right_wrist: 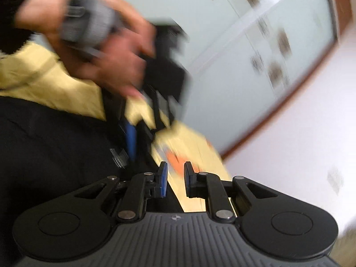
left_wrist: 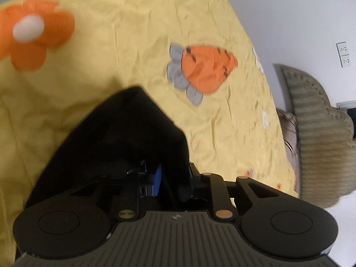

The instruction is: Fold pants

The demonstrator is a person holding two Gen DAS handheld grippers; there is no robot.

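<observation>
Left gripper (left_wrist: 171, 178) nearest in left wrist view: clamped on pants (left_wrist: 124, 138), black cloth bunched between the blue pads and draped over the left finger, hiding most of it. Pants rise as a dark peak in front of the gripper, spilling down and left over yellow sheet (left_wrist: 124, 44). Sheet wrinkled, printed with an orange flower (left_wrist: 33, 35) upper left and an orange carrot (left_wrist: 204, 66) with grey leaves, right of centre. Carrot well apart from the pants. Beige headboard (left_wrist: 316, 133) at right past the sheet's edge, white wall behind it with a double socket (left_wrist: 343, 54).

Right wrist view, heavy motion blur. Right gripper (right_wrist: 174, 179) open, holding nothing; blue pads (right_wrist: 164, 178) apart with sheet (right_wrist: 195, 138) and a blurred orange print showing through the gap. Pants (right_wrist: 51, 146) fill the left side of the frame as a black mass, just left of the right gripper; contact with it cannot be told. Left gripper (right_wrist: 133, 142) visible ahead, pointing down with a blue pad at the pants' edge. Left hand (right_wrist: 106, 53) bare, wrapped round the grey handle above it. More yellow sheet (right_wrist: 44, 80) behind the pants. Pale glass panel (right_wrist: 244, 55) with blurred dark spots in the background, brown frame (right_wrist: 289, 102) along its edge, white wall (right_wrist: 300, 155) at right.
</observation>
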